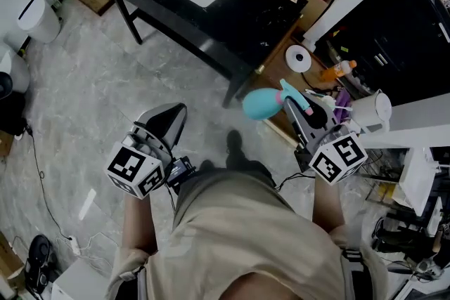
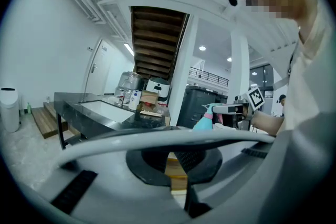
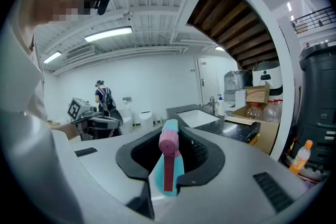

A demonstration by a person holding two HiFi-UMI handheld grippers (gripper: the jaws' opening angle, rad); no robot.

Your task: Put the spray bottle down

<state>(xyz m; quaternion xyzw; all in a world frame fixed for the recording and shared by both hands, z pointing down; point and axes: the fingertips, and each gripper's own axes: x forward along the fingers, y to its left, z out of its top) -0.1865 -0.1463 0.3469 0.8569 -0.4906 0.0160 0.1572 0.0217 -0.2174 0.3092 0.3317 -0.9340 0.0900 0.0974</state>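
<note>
Mostly my right claw hides the spray bottle. Its neck disappears between the pads. In the right gripper view I see only the pink spray head, the trigger and a strip of teal, and the bottom is cut off. This claw pinches the bottle at the neck, in the air above the floor, near the black worktop. The body is round and teal. My left claw stands slightly spread, with a narrow empty slit.

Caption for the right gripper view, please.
Right gripper shut on a teal spray bottle with a pink nozzle, black sink counter in the background.
</note>
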